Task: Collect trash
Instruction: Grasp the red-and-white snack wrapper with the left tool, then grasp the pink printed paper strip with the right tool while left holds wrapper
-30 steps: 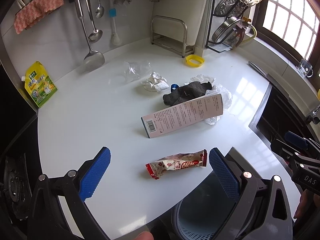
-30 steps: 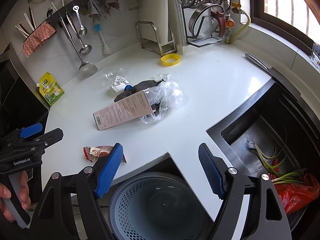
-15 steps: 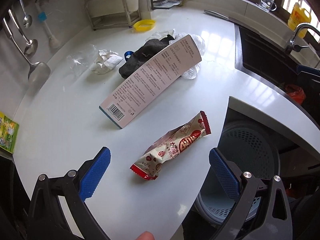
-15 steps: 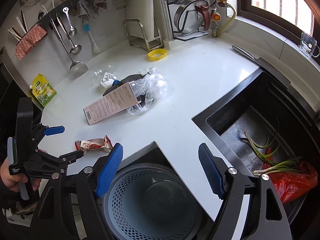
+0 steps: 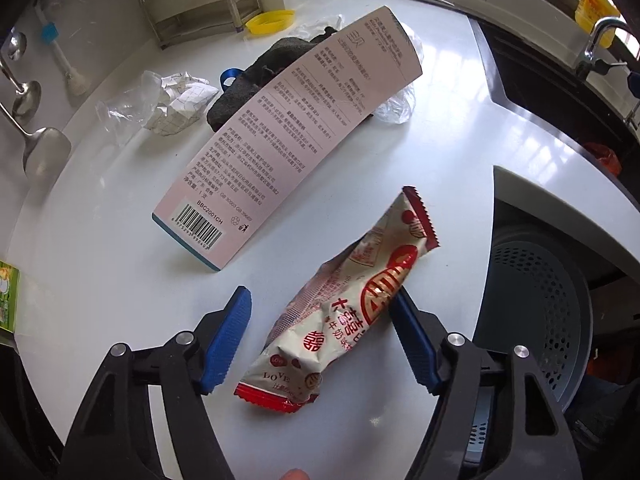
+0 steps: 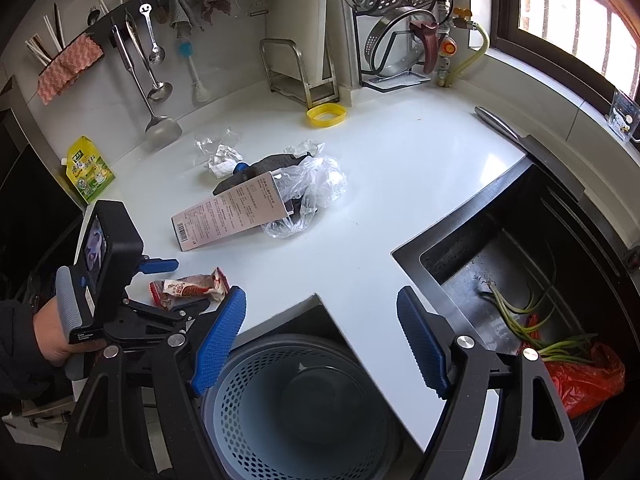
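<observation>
A red-and-white snack wrapper (image 5: 344, 312) lies on the white counter (image 5: 100, 280) between the open jaws of my left gripper (image 5: 320, 336), apart from the left pad. It also shows in the right wrist view (image 6: 188, 288), with the left gripper (image 6: 176, 312) around it. A pink cardboard box (image 5: 288, 132) leans on a dark cloth (image 5: 272, 68) beyond it. My right gripper (image 6: 320, 344) is open and empty above a grey perforated bin (image 6: 296, 412), which also shows in the left wrist view (image 5: 536, 312).
Crumpled paper (image 5: 180, 100), clear plastic (image 6: 316, 188) and a yellow ring (image 6: 326, 115) lie further back. A green pouch (image 6: 86, 170) stands at the left wall. The sink (image 6: 520, 280) at right holds green onions and a red bag (image 6: 580, 376).
My left gripper has come down and forward around the snack wrapper, and its jaws have narrowed. My right gripper has stayed over the bin.
</observation>
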Motion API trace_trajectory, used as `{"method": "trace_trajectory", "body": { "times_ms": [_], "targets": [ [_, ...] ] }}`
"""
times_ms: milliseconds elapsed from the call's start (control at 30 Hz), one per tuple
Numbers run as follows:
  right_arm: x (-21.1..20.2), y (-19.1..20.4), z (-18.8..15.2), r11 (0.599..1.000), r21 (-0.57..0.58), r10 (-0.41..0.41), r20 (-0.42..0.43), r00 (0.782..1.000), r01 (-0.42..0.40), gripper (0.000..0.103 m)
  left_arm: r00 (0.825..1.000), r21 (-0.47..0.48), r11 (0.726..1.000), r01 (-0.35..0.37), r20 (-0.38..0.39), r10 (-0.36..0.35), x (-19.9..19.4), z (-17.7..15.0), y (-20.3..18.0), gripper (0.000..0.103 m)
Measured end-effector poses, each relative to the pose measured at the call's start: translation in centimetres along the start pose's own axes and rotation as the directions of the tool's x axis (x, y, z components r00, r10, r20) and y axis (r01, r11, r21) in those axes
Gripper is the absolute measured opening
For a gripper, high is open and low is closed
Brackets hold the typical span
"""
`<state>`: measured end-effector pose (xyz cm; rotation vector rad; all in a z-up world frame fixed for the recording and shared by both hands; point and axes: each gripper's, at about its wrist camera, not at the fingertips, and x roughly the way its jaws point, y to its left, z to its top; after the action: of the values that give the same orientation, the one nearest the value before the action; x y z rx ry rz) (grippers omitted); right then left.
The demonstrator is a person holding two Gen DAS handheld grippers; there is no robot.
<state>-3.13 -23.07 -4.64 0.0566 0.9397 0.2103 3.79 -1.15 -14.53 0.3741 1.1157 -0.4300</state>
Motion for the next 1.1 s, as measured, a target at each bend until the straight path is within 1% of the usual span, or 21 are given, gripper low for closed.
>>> {"method": "trace_trajectory", "body": {
  "times_ms": [33, 67, 100, 133, 200, 267, 333, 367, 467, 500, 533, 567, 600, 633, 700, 767, 833, 900, 967, 1100],
  "targets": [
    [0.2, 0.2, 0.1, 1.000, -0.004, 0.004, -0.004, 1.000, -0.004, 0.074, 1.000, -0.013, 1.000, 0.013, 0.003, -0.013, -0.1, 0.0, 0.1, 0.054],
    [0.4, 0.3, 0.3, 1.000, -0.009, 0.008, -0.007, 1.000, -0.008, 0.074, 1.000, -0.020, 1.000, 0.006, 0.008, -0.006, -0.2, 0.0, 0.1, 0.043],
    [0.6, 0.5, 0.5, 1.000, -0.017, 0.015, -0.010, 1.000, -0.015, 0.074, 1.000, -0.027, 1.000, -0.012, 0.013, 0.012, -0.3, -0.1, 0.0, 0.024],
    [0.9, 0.7, 0.8, 0.999, -0.027, 0.022, -0.014, 1.000, -0.022, 0.074, 1.000, -0.040, 0.999, -0.020, 0.009, 0.020, -0.3, -0.2, 0.1, 0.019],
    [1.5, 1.3, 1.7, 0.998, -0.053, 0.044, -0.019, 0.999, -0.045, 0.074, 1.000, -0.066, 0.998, -0.011, 0.006, 0.011, -0.5, -0.5, 0.2, 0.018],
    [2.3, 2.0, 3.0, 0.991, -0.091, 0.097, -0.037, 0.995, -0.100, 0.074, 1.000, -0.088, 0.996, -0.023, 0.005, 0.024, -0.7, -1.0, 0.3, 0.018],
    [3.0, 2.9, 4.4, 0.975, -0.161, 0.147, -0.034, 0.989, -0.151, 0.074, 0.999, -0.122, 0.992, -0.034, 0.006, 0.035, -1.1, -1.4, 0.7, 0.017],
    [3.2, 3.4, 5.2, 0.962, -0.207, 0.177, -0.030, 0.984, -0.180, 0.074, 0.999, -0.140, 0.989, -0.038, 0.009, 0.040, -1.3, -1.6, 0.8, 0.017],
    [4.8, 4.9, 7.8, 0.910, -0.326, 0.248, -0.065, 0.967, -0.256, 0.074, 0.999, -0.185, 0.982, -0.046, 0.016, 0.050, -2.0, -2.1, 1.4, 0.017],
    [5.4, 5.5, 8.7, 0.887, -0.361, 0.276, -0.088, 0.957, -0.289, 0.074, 0.998, -0.199, 0.979, -0.050, 0.016, 0.054, -2.2, -2.3, 1.6, 0.017],
    [6.1, 6.1, 9.4, 0.865, -0.402, 0.285, -0.101, 0.953, -0.301, 0.074, 0.998, -0.212, 0.976, -0.051, 0.018, 0.056, -2.5, -2.4, 1.8, 0.017],
    [6.7, 6.9, 10.1, 0.844, -0.448, 0.277, -0.108, 0.955, -0.295, 0.074, 0.998, -0.225, 0.973, -0.054, 0.020, 0.061, -2.7, -2.4, 2.0, 0.017],
    [7.4, 7.8, 10.7, 0.813, -0.494, 0.280, -0.130, 0.951, -0.307, 0.074, 0.998, -0.241, 0.969, -0.060, 0.021, 0.067, -2.9, -2.6, 2.3, 0.017],
    [7.9, 8.8, 11.1, 0.776, -0.544, 0.283, -0.151, 0.947, -0.319, 0.074, 0.997, -0.259, 0.964, -0.065, 0.019, 0.072, -3.1, -2.7, 2.5, 0.017],
    [9.1, 10.7, 11.6, 0.697, -0.643, 0.269, -0.174, 0.947, -0.316, 0.074, 0.996, -0.290, 0.954, -0.074, 0.020, 0.084, -3.5, -2.7, 2.9, 0.017],
    [10.9, 12.0, 12.0, 0.629, -0.697, 0.258, -0.229, 0.939, -0.343, 0.074, 0.995, -0.316, 0.945, -0.087, 0.017, 0.097, -3.9, -3.1, 3.4, 0.017],
    [13.2, 12.6, 12.2, 0.579, -0.728, 0.226, -0.291, 0.930, -0.368, 0.074, 0.994, -0.340, 0.936, -0.095, 0.018, 0.108, -4.5, -3.5, 3.9, 0.017],
    [15.1, 13.0, 11.9, 0.526, -0.765, 0.182, -0.326, 0.928, -0.372, 0.074, 0.993, -0.361, 0.927, -0.101, 0.017, 0.115, -5.0, -3.8, 4.3, 0.017],
    [16.4, 13.1, 11.4, 0.491, -0.782, 0.154, -0.355, 0.922, -0.383, 0.074, 0.992, -0.376, 0.921, -0.106, 0.020, 0.123, -5.5, -4.1, 4.7, 0.017],
    [18.0, 12.9, 10.4, 0.466, -0.793, 0.108, -0.388, 0.915, -0.391, 0.074, 0.991, -0.415, 0.903, -0.109, 0.021, 0.129, -6.1, -4.5, 5.5, 0.017]
  ]
}}
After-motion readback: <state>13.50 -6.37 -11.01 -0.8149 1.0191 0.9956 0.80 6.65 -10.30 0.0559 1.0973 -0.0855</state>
